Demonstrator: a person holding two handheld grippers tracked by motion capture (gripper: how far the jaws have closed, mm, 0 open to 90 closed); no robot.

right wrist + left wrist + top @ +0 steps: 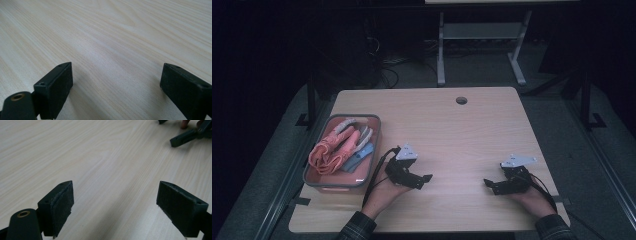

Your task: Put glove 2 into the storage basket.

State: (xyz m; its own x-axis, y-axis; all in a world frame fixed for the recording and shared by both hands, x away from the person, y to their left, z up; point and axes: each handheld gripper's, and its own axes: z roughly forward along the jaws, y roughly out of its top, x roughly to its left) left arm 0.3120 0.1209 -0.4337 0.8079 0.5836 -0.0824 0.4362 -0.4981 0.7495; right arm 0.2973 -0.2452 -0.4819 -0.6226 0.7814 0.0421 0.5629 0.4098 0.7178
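My left gripper (426,180) rests low over the light wooden table (452,125), left of centre, held by a hand from the bottom edge. Its jaws stand wide apart with only bare wood between them (115,202). My right gripper (490,186) sits near the table's right front, also open, nothing between its jaws (116,87). In the left gripper view the right gripper's jaw tips (183,138) show at the top right, facing toward it. A grey-rimmed pink bin (373,150) at the table's left holds pink, grey and blue cloth-like items (339,145).
A round cable hole (461,100) lies near the table's far edge. Beyond the table stands a white metal frame (482,45) on a dark floor with cables. Bare wood spans the middle and far part of the table.
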